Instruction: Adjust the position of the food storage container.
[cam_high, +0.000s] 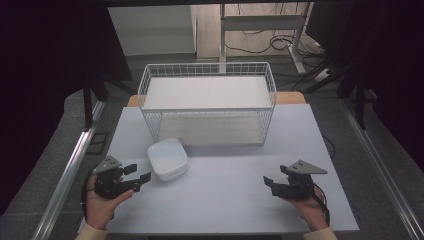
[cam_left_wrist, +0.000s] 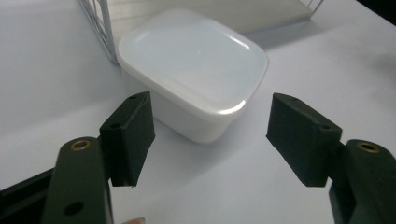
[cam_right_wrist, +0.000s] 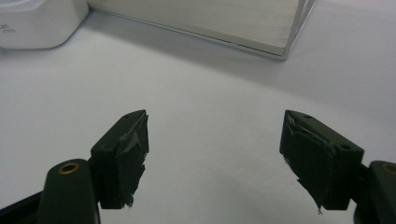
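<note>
Left gripper (cam_high: 136, 175) jaws apart, nothing gripped, aimed at white box (cam_high: 168, 158) just ahead; box on table in front of wire basket (cam_high: 207, 95), ungrasped. Right gripper (cam_high: 270, 184) jaws apart, idle. Pickup pending.

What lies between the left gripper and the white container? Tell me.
Nothing: in the left gripper view, bare white table separates the open left gripper from the white container just ahead. The high view shows the same short gap.
</note>
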